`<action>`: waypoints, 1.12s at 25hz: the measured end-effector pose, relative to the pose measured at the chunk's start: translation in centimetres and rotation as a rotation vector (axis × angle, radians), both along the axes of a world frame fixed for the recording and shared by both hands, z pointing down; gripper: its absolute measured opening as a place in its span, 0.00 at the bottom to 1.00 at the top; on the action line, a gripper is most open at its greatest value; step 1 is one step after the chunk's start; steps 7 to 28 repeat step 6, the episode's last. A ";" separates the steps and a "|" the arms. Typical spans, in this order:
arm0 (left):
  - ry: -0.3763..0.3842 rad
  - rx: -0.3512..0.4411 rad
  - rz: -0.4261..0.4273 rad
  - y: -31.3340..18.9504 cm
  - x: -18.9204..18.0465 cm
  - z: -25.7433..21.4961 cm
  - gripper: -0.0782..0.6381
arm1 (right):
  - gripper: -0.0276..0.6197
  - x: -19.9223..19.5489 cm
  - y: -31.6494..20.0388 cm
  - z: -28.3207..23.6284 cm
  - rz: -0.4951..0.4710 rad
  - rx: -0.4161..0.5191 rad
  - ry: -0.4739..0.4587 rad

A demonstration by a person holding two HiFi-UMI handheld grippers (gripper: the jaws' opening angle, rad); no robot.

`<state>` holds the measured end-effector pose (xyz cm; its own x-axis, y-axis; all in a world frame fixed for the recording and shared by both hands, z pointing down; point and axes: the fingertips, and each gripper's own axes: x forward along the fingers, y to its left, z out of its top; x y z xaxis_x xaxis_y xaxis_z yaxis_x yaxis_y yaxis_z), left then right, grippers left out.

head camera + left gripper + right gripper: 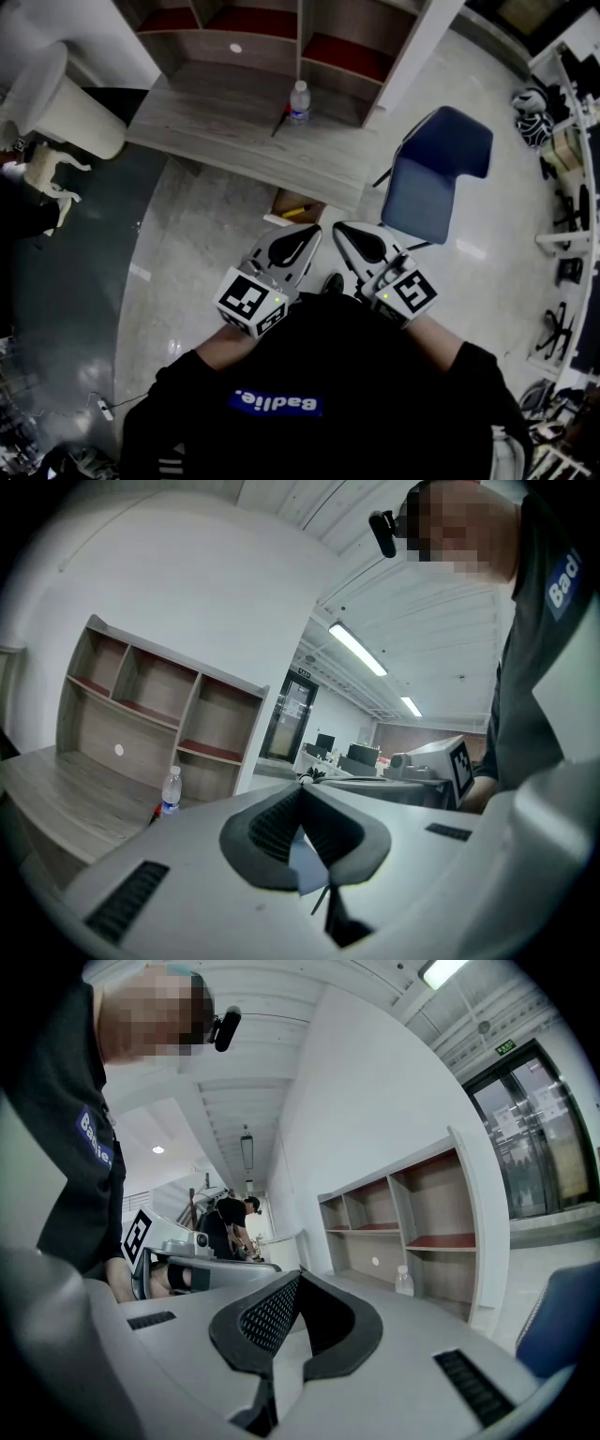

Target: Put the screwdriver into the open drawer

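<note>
The screwdriver (279, 120), red and black, lies on the grey wooden desk (216, 122) beside a water bottle (299, 101). In the left gripper view the screwdriver (156, 811) shows as a red bit just left of the bottle (171, 791). The open drawer (298, 204) sticks out under the desk's near edge, with something yellow inside. My left gripper (312, 232) (302, 785) and right gripper (343, 228) (298, 1275) are held side by side close to my body, well short of the desk. Both are shut and hold nothing.
A blue chair (436, 173) stands right of the drawer. Open shelves (272, 23) rise at the back of the desk. A white bin (66, 108) and a small animal figure (47, 169) sit at the left. Shiny floor (187, 262) lies between me and the desk.
</note>
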<state>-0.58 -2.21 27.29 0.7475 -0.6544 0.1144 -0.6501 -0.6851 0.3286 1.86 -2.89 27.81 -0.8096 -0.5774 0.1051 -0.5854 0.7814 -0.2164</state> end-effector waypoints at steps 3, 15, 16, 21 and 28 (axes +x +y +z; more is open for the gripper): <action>-0.014 0.003 0.003 0.0 -0.1 0.1 0.11 | 0.09 0.1 0.0 -0.1 0.001 0.002 -0.002; -0.020 0.007 0.006 0.0 0.0 0.0 0.11 | 0.09 0.2 0.0 -0.1 0.002 0.003 -0.001; -0.020 0.007 0.006 0.0 0.0 0.0 0.11 | 0.09 0.2 0.0 -0.1 0.002 0.003 -0.001; -0.020 0.007 0.006 0.0 0.0 0.0 0.11 | 0.09 0.2 0.0 -0.1 0.002 0.003 -0.001; -0.020 0.007 0.006 0.0 0.0 0.0 0.11 | 0.09 0.2 0.0 -0.1 0.002 0.003 -0.001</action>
